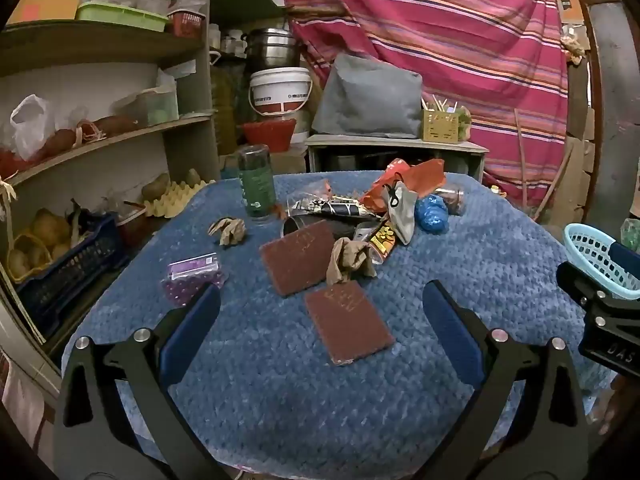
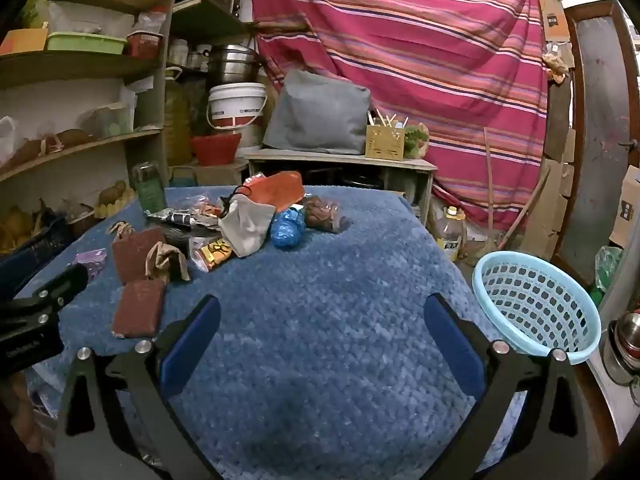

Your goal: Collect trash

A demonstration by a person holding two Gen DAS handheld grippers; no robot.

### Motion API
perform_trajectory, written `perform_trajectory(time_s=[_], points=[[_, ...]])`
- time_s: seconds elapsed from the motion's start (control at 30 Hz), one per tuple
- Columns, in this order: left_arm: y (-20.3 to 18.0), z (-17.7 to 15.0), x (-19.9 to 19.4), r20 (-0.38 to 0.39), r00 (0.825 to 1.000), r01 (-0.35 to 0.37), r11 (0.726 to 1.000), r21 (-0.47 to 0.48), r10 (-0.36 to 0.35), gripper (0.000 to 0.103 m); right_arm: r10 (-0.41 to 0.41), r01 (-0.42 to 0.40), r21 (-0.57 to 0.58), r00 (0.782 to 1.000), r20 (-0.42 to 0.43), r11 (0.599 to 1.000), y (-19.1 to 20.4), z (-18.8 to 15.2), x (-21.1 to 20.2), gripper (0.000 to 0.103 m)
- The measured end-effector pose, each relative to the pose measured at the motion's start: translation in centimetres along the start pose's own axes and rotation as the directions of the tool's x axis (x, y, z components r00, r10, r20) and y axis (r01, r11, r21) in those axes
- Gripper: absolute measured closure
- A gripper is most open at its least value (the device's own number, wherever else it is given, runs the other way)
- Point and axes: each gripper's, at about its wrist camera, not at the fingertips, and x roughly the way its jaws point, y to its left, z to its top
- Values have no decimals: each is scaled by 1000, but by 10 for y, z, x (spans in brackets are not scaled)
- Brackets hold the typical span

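Note:
A pile of trash lies on the blue-covered table (image 1: 280,380): two brown pads (image 1: 347,322) (image 1: 297,262), crumpled brown paper (image 1: 349,260), a second paper wad (image 1: 229,230), a purple packet (image 1: 192,276), snack wrappers (image 1: 382,240), a grey pouch (image 1: 400,208), a blue crumpled bag (image 1: 431,213), an orange bag (image 1: 416,178) and a green bottle (image 1: 256,182). My left gripper (image 1: 320,300) is open and empty, just short of the near pad. My right gripper (image 2: 320,312) is open and empty over bare cloth (image 2: 340,320). A light blue basket (image 2: 536,304) sits at the table's right edge.
Shelves (image 1: 100,132) with produce and boxes stand to the left. A low bench (image 1: 396,144) with a grey bag, a white bucket (image 1: 280,90) and a striped cloth (image 1: 460,40) are behind the table. A bottle (image 2: 450,232) stands on the floor to the right.

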Motion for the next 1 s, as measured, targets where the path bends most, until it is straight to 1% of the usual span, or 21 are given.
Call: perform_trajectory(time_s=[0.07, 0.1, 0.27, 0.33, 0.53, 0.83, 0.87, 1.0], points=[[1, 0, 1, -7, 1000, -4, 1000, -4, 4, 5, -7, 7, 0, 1000, 0, 1000, 0, 0, 0, 4], [0, -1, -1, 4, 1000, 0, 1000, 1, 0, 5, -10, 10, 0, 1000, -2, 1000, 0, 0, 1, 4], [1, -2, -4, -6, 1000, -3, 1000, -4, 3, 5, -3, 3, -5, 1000, 6, 1000, 6, 0, 0, 4], [7, 3, 0, -7, 1000, -3, 1000, -6, 3, 5, -1, 1, -6, 1000, 6, 1000, 5, 1, -1, 4], [9, 4, 1, -10, 1000, 1, 1000, -7, -1, 5, -3, 3, -10, 1000, 11, 1000, 5, 1, -2, 4], [12, 3, -1, 1, 1000, 0, 1000, -8, 0, 5, -3, 3, -17, 1000, 6, 1000, 6, 4, 0, 4], [11, 2, -1, 2, 1000, -1, 1000, -7, 1, 5, -4, 4, -23, 1000, 13, 1000, 4, -1, -1, 4], [12, 3, -1, 1, 1000, 0, 1000, -9, 0, 5, -3, 3, -31, 1000, 19, 1000, 5, -1, -2, 4]])
